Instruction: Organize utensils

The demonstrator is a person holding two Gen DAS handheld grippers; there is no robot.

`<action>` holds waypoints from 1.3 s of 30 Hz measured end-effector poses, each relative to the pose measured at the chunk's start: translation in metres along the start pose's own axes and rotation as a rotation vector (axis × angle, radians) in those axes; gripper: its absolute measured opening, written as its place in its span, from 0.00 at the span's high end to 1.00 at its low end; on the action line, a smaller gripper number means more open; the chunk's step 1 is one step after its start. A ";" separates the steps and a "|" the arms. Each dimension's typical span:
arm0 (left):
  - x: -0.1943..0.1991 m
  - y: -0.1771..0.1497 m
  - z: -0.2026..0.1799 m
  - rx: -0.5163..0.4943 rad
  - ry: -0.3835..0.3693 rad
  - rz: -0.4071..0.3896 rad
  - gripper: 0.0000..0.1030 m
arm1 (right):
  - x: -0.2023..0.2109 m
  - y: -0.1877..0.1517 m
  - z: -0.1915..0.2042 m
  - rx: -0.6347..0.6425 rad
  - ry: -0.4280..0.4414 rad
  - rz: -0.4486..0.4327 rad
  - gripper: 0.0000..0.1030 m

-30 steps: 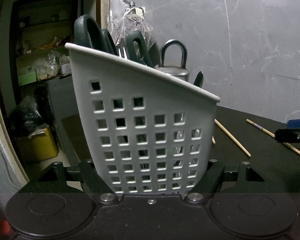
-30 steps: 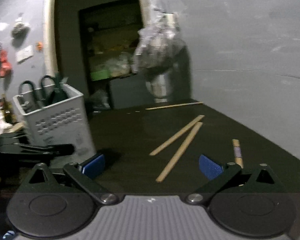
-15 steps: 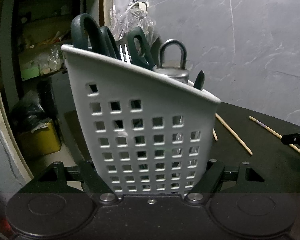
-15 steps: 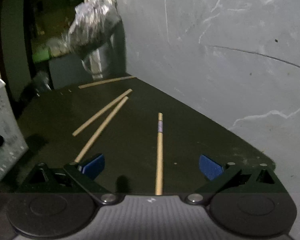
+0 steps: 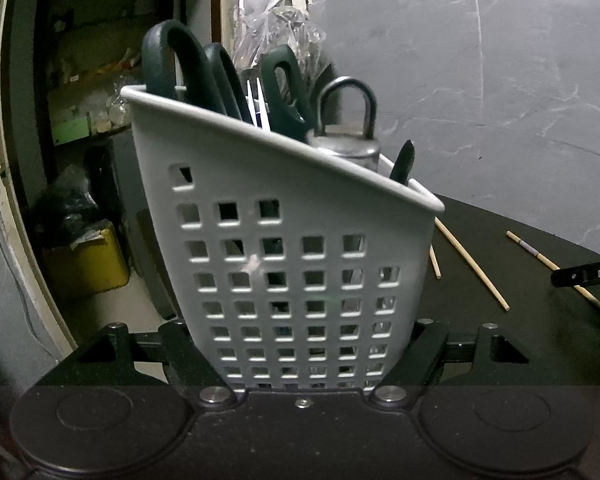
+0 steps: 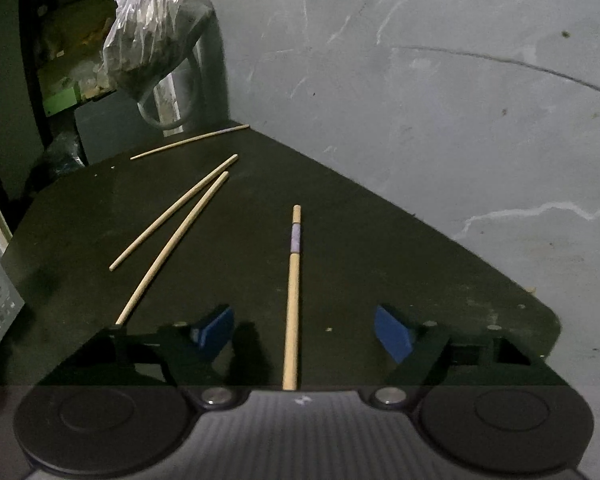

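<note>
From the left wrist, the left gripper (image 5: 304, 360) pinched the white utensil caddy (image 5: 292, 248) on the dark table (image 5: 500, 340), while from the right wrist the right gripper (image 6: 304, 332), jaws closing, straddled a banded chopstick (image 6: 293, 300) without touching it.

Clear plastic bag (image 6: 156, 28) hanging by grey marbled wall (image 6: 440, 100), yellow bin (image 5: 86, 264) on floor, cluttered dim shelves (image 5: 88, 72)

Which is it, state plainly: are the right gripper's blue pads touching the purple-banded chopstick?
Apart. The right wrist view shows dark table on both sides of the purple-banded chopstick between the closing right gripper's blue pads.
</note>
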State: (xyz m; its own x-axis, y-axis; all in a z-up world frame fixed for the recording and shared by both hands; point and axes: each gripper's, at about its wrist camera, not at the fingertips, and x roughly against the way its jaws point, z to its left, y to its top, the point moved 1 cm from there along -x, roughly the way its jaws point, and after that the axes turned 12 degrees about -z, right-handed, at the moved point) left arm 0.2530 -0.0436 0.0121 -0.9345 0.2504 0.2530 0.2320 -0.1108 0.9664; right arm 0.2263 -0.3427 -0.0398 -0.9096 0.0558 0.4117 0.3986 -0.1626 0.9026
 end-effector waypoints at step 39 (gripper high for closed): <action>-0.002 -0.019 0.022 0.019 -0.077 -0.013 0.25 | -0.153 0.071 0.048 -0.175 0.027 0.044 0.94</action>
State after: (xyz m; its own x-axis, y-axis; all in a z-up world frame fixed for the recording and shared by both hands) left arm 0.2568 -0.0207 -0.0059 -0.9142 0.3246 0.2427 0.2261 -0.0886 0.9701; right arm 0.3990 -0.3159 -0.0330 -0.8952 0.0191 0.4452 0.4141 -0.3335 0.8470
